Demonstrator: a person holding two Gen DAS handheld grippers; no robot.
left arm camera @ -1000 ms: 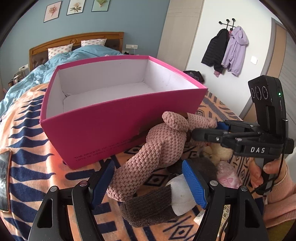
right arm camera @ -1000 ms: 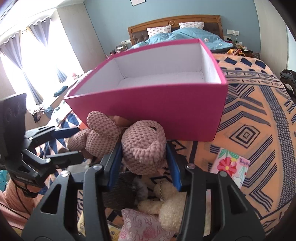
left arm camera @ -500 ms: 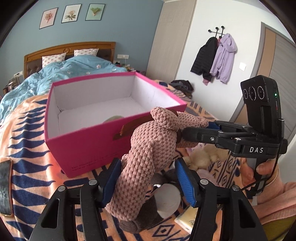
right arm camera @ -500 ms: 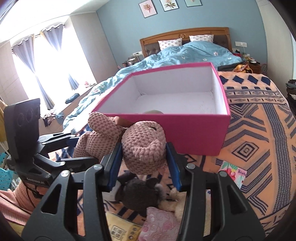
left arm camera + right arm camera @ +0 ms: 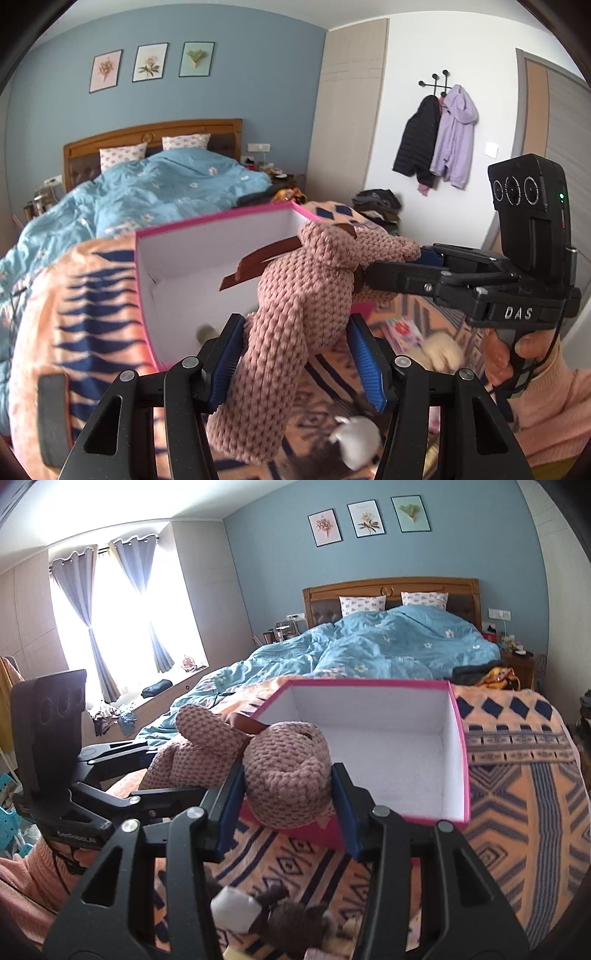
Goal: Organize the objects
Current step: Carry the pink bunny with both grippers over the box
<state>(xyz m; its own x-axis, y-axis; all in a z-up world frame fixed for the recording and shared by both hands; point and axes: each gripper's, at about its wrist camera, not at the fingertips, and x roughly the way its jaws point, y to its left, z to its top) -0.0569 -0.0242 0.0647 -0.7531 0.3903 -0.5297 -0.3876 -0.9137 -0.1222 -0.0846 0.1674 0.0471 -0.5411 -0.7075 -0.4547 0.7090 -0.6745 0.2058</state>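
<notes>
The toy [image 5: 295,314] is chunky pink knitted yarn, rough and matt. The box [image 5: 373,686] is matt cardboard. The blanket [image 5: 517,775] is soft woven cloth.

A pink knitted plush toy [image 5: 295,317] with a brown strap is hanging in the air just in front of the pink box [image 5: 458,760], its head level with the box's near rim. The box is sitting open on the patterned orange blanket, its white inside nearly bare. A dark brown plush with a white part [image 5: 273,915] and a cream plush [image 5: 443,350] are lying on the blanket in front of the box, below the pink toy
</notes>
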